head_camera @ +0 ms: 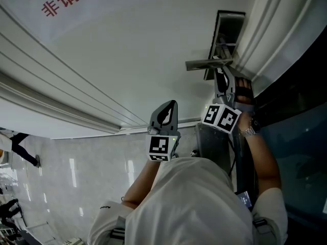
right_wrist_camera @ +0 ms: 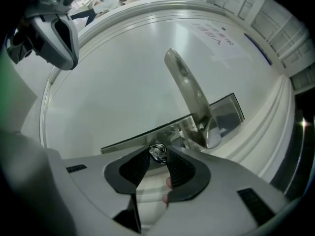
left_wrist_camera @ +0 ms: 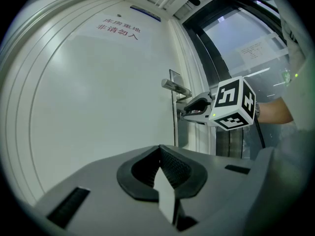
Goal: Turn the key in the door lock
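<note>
Pale panelling everywhere: a white door [head_camera: 127, 50] with raised mouldings takes up most of the head view, a notice [left_wrist_camera: 118, 27] in red characters sits high on it, and dark glass [head_camera: 301, 111] runs alongside the frame. Down below, a glossy stone floor [head_camera: 76, 172] catches the light.

Now to the door's edge, where the action is. A metal lock plate [right_wrist_camera: 224, 113] is set there, and the lever handle [right_wrist_camera: 189, 90] juts out from it. Right under that handle comes the right tool [right_wrist_camera: 158, 155], nose up against the plate. And look at the tips: the two ribbed pads are pinching the key [right_wrist_camera: 157, 151], whose round metal head stands out from the plate just beside the base of the handle. The keyhole itself is hidden behind the key and the pads. From the left gripper view, the right tool's marker cube [left_wrist_camera: 235, 104] shows at the door edge with a small green light lit on it, and the person's wrist behind it wears a watch [head_camera: 249, 131].

The left tool [head_camera: 172, 104] is out of the play, held back from the door and well apart from the lock, pointing at plain door panel. Its jaws are pressed together at the tips, with nothing between them.
</note>
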`<state>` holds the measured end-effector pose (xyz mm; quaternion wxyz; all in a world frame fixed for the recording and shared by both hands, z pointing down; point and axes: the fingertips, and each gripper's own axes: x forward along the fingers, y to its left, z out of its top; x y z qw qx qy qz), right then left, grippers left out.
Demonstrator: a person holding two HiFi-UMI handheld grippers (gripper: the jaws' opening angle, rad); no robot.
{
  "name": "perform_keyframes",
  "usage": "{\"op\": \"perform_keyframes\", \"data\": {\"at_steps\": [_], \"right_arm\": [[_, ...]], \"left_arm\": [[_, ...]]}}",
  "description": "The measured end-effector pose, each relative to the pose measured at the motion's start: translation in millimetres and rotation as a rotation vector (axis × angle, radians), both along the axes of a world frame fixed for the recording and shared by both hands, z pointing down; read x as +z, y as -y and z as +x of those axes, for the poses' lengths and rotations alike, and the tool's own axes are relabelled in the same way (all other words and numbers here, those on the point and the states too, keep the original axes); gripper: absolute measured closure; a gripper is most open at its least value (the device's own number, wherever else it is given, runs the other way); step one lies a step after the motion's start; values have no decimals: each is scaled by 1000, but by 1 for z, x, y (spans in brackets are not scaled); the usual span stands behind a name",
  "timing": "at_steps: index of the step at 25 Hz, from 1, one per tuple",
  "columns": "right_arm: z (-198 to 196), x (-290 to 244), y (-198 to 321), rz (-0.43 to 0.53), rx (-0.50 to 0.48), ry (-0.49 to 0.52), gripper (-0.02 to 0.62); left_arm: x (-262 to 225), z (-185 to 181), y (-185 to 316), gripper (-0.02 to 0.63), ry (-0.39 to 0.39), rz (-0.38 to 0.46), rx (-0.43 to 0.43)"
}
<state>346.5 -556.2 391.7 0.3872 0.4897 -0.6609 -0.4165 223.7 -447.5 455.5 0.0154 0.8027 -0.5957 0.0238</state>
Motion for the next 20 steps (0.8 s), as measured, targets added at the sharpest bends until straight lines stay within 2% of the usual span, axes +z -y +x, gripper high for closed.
{"op": "perform_keyframes", "data": {"at_steps": [10, 20], "right_arm": [[3, -6, 1, -57, 24, 331, 482], [6, -12, 5, -221, 46, 800, 483]], "left_arm": [[1, -6, 1, 597, -3, -3, -5], [-2, -2, 1, 597, -6, 8, 13]]}}
